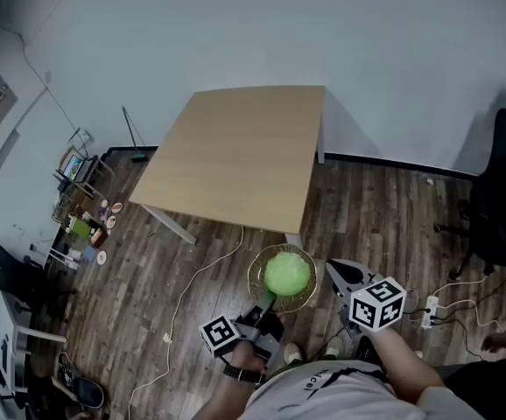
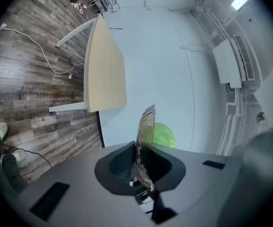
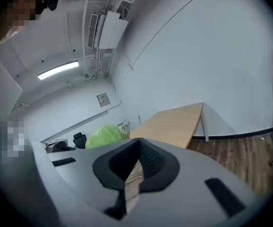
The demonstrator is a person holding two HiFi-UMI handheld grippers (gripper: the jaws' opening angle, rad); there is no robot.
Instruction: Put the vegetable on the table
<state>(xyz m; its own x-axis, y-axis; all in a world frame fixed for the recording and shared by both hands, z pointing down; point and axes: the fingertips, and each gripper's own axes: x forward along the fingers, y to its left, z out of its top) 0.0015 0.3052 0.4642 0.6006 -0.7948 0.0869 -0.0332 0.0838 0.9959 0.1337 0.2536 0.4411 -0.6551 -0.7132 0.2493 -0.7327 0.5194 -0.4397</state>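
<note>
**One vegetable held in a bowl, short of the bare surface**

One green leafy vegetable (image 1: 286, 274) is carried in one clear glass bowl (image 1: 256, 280), held in the air above the floor and near the closest corner of the surface (image 1: 235, 156). Two grippers are seen. The left gripper (image 1: 266, 304) is clenched on the bowl's rim, which is pinched edge-on between its jaws in the left gripper view. The right gripper (image 1: 333, 271) is kept just beside the bowl, its jaws drawn almost together with nothing between them.

One light wooden surface on white legs is seen, and nothing is carried on it. The floor (image 1: 384, 208) is laid in dark wood planks and the walls are painted white. One black office chair (image 1: 498, 199) is placed at the right, one power strip (image 1: 430, 310) lies on the floor, and a cluttered rack (image 1: 78, 169) is set by the left wall.
</note>
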